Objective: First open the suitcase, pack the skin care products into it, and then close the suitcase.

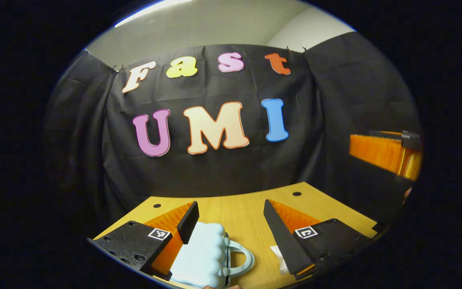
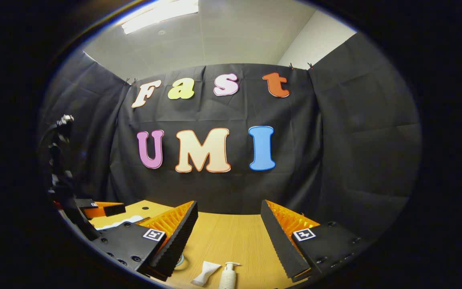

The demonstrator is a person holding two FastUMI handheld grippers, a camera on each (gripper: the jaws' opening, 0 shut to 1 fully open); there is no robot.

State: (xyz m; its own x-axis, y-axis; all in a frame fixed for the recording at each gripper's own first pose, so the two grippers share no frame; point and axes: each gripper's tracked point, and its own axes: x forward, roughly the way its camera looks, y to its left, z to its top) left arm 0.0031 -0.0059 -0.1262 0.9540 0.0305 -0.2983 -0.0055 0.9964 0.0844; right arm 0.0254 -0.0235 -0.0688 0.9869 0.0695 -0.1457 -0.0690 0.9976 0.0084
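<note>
my left gripper [image 1: 231, 228], jaws wide and holding nothing, hangs right over the closed suitcase [image 1: 203, 257], handle [image 1: 241, 259] pointing toward its right finger.

wooden table [image 2: 231, 241] with pale blue suitcase [image 1: 201, 257], white tube [image 2: 206, 272] beside white pump bottle [image 2: 227, 275]

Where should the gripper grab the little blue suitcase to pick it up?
Probably by the handle. It arches out from the side of the suitcase, leaving a gap a finger can slip into. The left gripper is open right above it, so coming straight down, one finger through the loop, looks easiest. The rounded body seems too wide and slippery.
</note>
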